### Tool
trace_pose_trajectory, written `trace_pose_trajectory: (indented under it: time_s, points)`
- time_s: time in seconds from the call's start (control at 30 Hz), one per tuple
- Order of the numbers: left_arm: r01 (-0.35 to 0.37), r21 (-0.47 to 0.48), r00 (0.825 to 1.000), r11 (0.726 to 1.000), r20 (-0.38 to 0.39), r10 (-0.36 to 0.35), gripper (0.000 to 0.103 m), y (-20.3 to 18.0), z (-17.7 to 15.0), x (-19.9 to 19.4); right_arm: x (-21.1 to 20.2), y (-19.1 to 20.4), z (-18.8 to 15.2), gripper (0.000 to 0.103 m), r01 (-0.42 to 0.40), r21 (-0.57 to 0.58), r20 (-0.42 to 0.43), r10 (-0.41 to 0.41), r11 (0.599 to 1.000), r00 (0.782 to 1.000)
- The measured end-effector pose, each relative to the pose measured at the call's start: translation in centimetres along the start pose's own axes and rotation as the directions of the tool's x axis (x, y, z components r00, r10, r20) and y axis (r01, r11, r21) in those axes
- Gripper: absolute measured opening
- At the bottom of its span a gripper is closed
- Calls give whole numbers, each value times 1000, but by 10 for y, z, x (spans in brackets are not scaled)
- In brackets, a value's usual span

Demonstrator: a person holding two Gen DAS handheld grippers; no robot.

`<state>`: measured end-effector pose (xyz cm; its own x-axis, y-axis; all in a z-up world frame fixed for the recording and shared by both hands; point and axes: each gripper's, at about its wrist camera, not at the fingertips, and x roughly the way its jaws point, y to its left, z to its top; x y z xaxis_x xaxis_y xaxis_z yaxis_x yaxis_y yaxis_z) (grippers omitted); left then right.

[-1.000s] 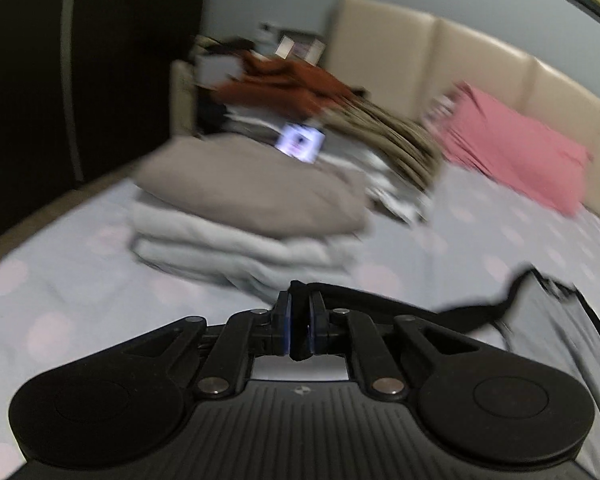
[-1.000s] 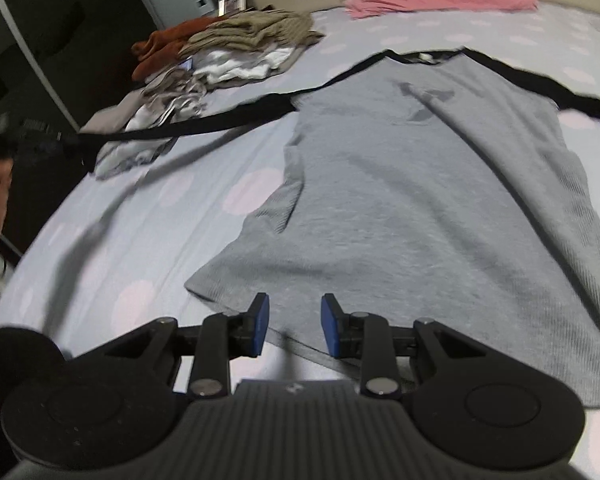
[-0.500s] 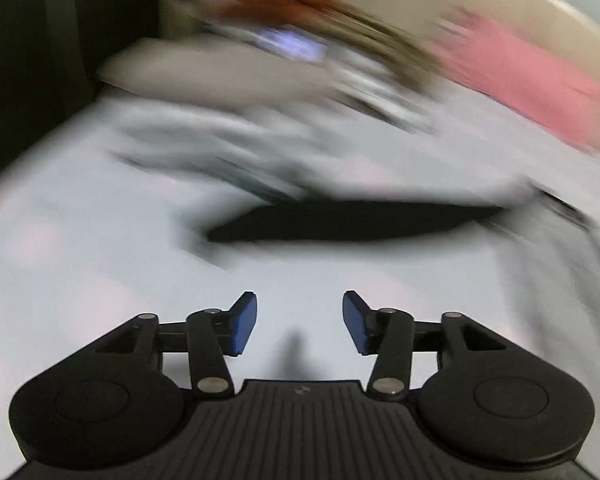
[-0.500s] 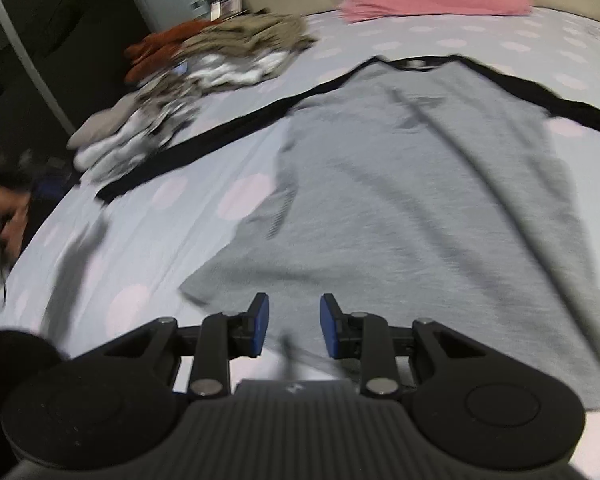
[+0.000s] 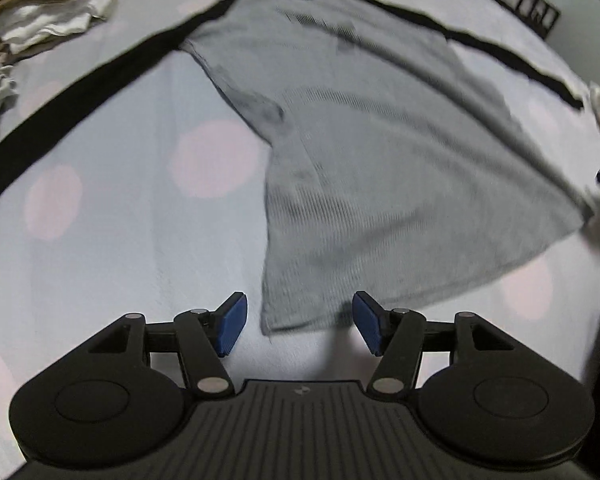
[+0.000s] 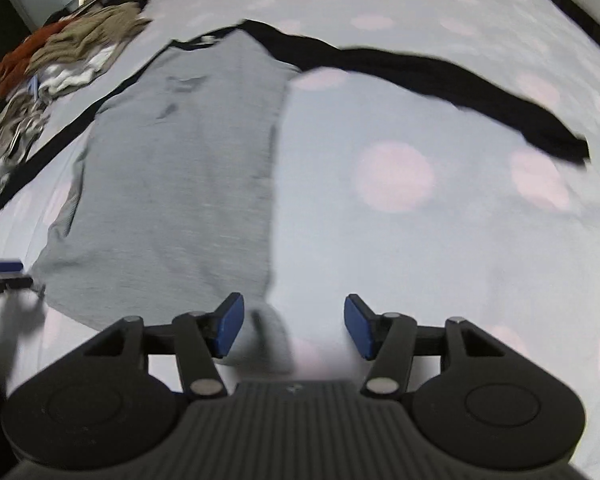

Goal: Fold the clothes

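— What did we have nearest us?

— Our left gripper (image 5: 298, 326), jaws opening and nothing pinched, with the near left hem corner of the grey shirt (image 5: 380, 160) just between its pads. Our right gripper (image 6: 292, 328) was opening too, empty, over the opposite hem corner.

— And the shirt itself?

— Spread flat on the spotted bedsheet (image 6: 420, 240), black sleeves (image 6: 440, 76) flung out sideways. We judged it light, soft and limp (it would sag wherever unsupported), so the hem corners or shoulders seemed the places to pinch.

— Farther off?

— A heap of other clothes (image 5: 48, 16) by the far edge, apart from the shirt.

— What had changed?

— A second before, our left jaws were clamped on the black sleeve; now they had let go and come round to the hem.
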<state>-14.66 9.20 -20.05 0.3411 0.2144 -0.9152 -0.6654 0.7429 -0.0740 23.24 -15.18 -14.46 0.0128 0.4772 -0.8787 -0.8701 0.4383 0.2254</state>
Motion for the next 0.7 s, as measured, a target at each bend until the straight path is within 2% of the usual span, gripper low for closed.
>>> trace_pose_trajectory:
  time_s: [0.03, 0.1, 0.13, 0.23, 0.3, 0.4, 0.43, 0.47, 0.5, 0.53, 0.57, 0.7]
  points:
    - [-6, 4, 1000, 1000, -9, 7, 53, -1, -1, 3, 1, -6, -1, 58, -11, 13, -12, 12, 1000, 1000]
    - [-5, -22, 1000, 1000, -4, 5, 35, 2, -1, 2, 2, -16, -4, 56, -33, 34, -35, 34, 999, 999]
    - [-2, -39, 1000, 999, 0, 2, 33, 5, 0, 0, 3, -19, -6, 56, -40, 41, -49, 42, 998, 998]
    - [1, -50, 1000, 999, 21, 0, 34, 7, 2, -9, 10, -20, -7, 55, -57, 58, -85, 62, 997, 994]
    - [4, -37, 999, 999, 35, -2, 45, 6, 6, -12, 13, -17, -8, 55, -67, 57, -97, 72, 996, 993]
    - [27, -46, 999, 999, 46, -25, 46, 8, 9, -8, 16, -8, -9, 54, -83, 31, -102, 86, 996, 991]
    - [29, -52, 999, 998, 40, -26, 43, 9, 9, -5, 17, -4, -9, 53, -86, 20, -105, 88, 996, 991]
    - [32, -54, 999, 998, 32, -30, 20, 10, 9, -2, 18, -1, -9, 44, -89, 8, -108, 89, 996, 990]
    - [35, -61, 999, 998, 23, -33, 3, 12, 9, 2, 20, 3, -9, 37, -92, -3, -111, 91, 996, 990]
    - [40, -79, 999, 996, 16, -38, 1, 15, 9, 5, 21, 6, -9, 16, -95, -14, -113, 93, 995, 989]
    - [59, -97, 998, 994, 25, -57, 0, 19, 8, 2, 21, 8, -9, 6, -96, -22, -121, 92, 995, 988]
    - [158, -144, 985, 977, 94, -146, 0, 37, 4, -38, 11, 16, -6, 6, -133, -49, -131, 126, 990, 983]
